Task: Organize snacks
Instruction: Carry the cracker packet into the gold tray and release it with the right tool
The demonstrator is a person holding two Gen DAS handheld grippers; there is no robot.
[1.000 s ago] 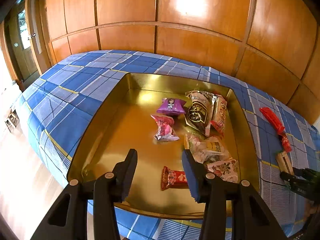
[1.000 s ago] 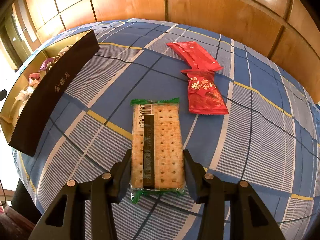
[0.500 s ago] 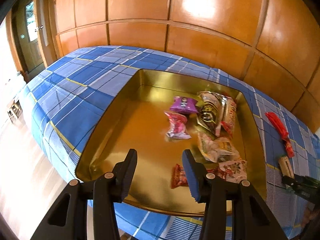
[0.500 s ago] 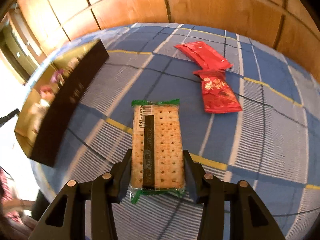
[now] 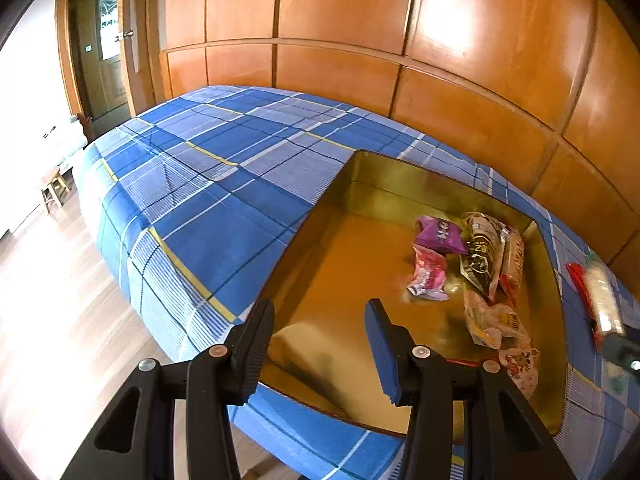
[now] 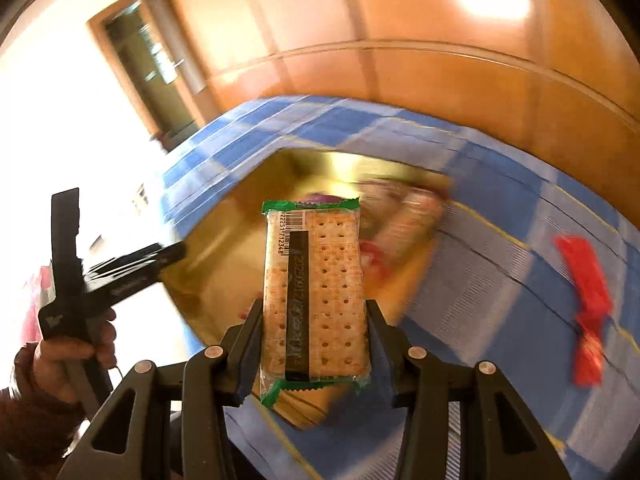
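Note:
A gold tray sits on the blue checked cloth and holds several snacks, among them a purple packet and a pink packet. My left gripper hovers open over the tray's near left corner, with nothing between its fingers. My right gripper is shut on a clear, green-edged cracker pack. It holds the pack in the air in front of the tray. In the left wrist view the cracker pack shows blurred at the right edge. Two red packets lie on the cloth to the right.
Wooden wall panels run behind the table. The cloth spreads wide to the left of the tray, and past its edge is wooden floor. A hand holds the left gripper's handle at the left of the right wrist view.
My right gripper has lifted the cracker pack off the cloth and swung it left toward the tray. My left gripper has drifted left, so the tray now lies more to its right.

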